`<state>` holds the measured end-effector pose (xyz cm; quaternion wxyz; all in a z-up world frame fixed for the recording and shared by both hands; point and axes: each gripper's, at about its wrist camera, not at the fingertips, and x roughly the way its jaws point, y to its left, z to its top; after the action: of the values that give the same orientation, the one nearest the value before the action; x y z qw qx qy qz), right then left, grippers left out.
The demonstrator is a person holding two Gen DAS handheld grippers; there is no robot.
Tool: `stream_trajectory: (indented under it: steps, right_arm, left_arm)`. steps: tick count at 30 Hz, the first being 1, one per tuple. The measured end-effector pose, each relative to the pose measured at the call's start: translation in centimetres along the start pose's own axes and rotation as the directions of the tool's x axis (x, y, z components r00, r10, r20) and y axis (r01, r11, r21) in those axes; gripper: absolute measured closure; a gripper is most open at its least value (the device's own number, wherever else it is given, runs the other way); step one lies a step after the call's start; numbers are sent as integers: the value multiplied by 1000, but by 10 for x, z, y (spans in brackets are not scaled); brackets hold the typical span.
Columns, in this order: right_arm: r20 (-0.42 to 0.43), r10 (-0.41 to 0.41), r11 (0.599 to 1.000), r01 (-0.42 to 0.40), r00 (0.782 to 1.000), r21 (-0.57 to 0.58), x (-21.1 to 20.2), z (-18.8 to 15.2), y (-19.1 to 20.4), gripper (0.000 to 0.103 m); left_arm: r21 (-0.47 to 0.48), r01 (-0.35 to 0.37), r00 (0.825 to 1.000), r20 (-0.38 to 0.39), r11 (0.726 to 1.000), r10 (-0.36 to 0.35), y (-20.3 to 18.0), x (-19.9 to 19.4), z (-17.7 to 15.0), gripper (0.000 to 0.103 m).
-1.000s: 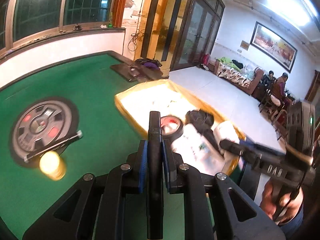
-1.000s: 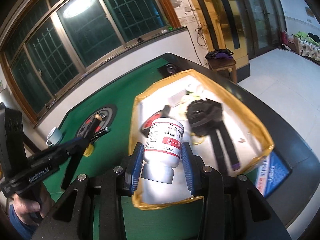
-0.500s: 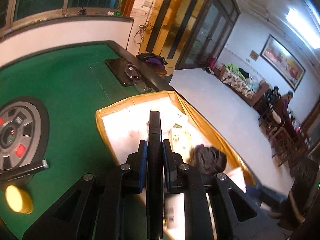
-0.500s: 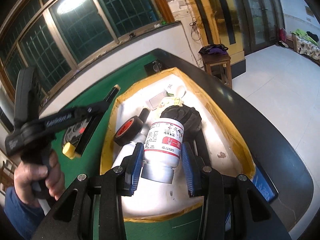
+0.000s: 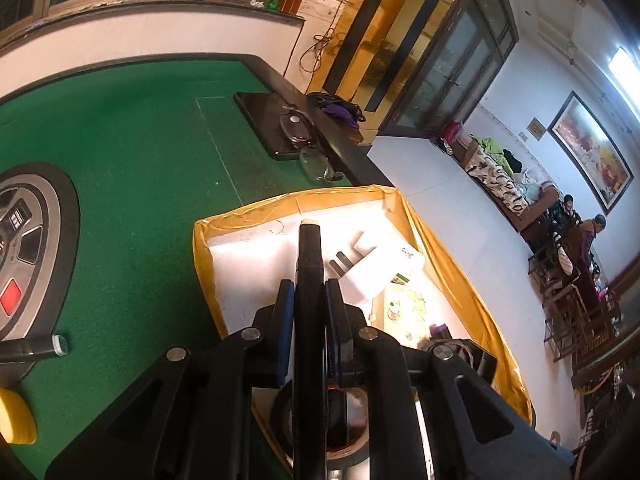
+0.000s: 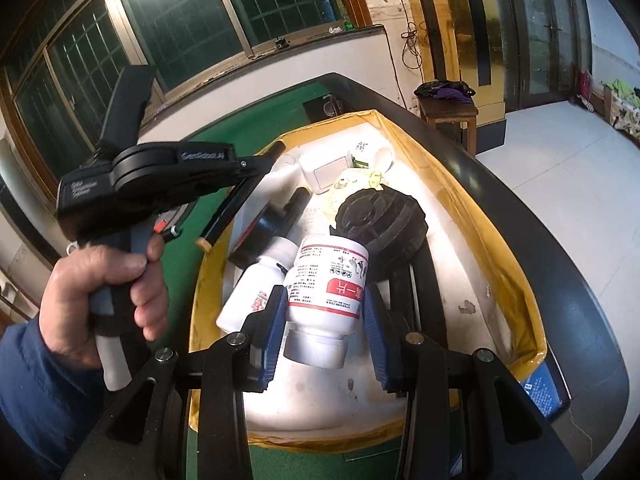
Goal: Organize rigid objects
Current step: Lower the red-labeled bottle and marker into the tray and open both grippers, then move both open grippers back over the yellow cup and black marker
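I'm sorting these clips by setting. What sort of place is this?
Probably a home living room: a green mahjong table, a sofa heaped with clothes, a framed painting on the wall, and glass-panelled doors.

We carry two black grippers: the right gripper (image 6: pixel 326 326) has ribbed blue pads and silver screws, and the left gripper (image 5: pixel 310 320) matches. Our left hand (image 6: pixel 102 296) wears a blue sleeve; white lettering on the housing is perhaps a brand name.
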<state>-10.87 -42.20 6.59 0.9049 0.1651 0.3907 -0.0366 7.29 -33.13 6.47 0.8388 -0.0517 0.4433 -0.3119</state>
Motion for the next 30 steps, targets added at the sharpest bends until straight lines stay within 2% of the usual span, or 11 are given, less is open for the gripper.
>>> stream_trajectory:
  steps: [4,11,15,18,20,22,30]
  right_arm:
    - [-16,-36,999,36,999,-6,1,-4,-2,69]
    - [-15,-49,999,49,999,-18,0,-4,-1,69]
    - [-22,-52,998,52,998,-28,-1,-3,1,69]
    - [-13,-70,997,70,997,-38,-4,-5,4,66]
    - [-7,-86,996,86,996,-35,-6,-5,4,61]
    - [10,-89,996,89,996,-29,-12,-6,5,58]
    - [59,-95,995,94,994,16,-36,-4,9,58]
  left_arm:
    - [-5,-1,1000,-21,1000,1,3,5,-1,91]
    - [20,1,999,-50,1000,0,5,9,-7,91]
    - [25,7,999,-39,1000,-6,6,3,-11,89]
    - [15,36,999,-40,999,-35,8,-3,-14,83]
    - [17,53,998,-37,998,-52,7,-10,-15,68]
    - [30,67,998,-24,997,-66,4,-19,-16,63]
    - [89,132,991,19,987,-134,1,-68,-21,63]
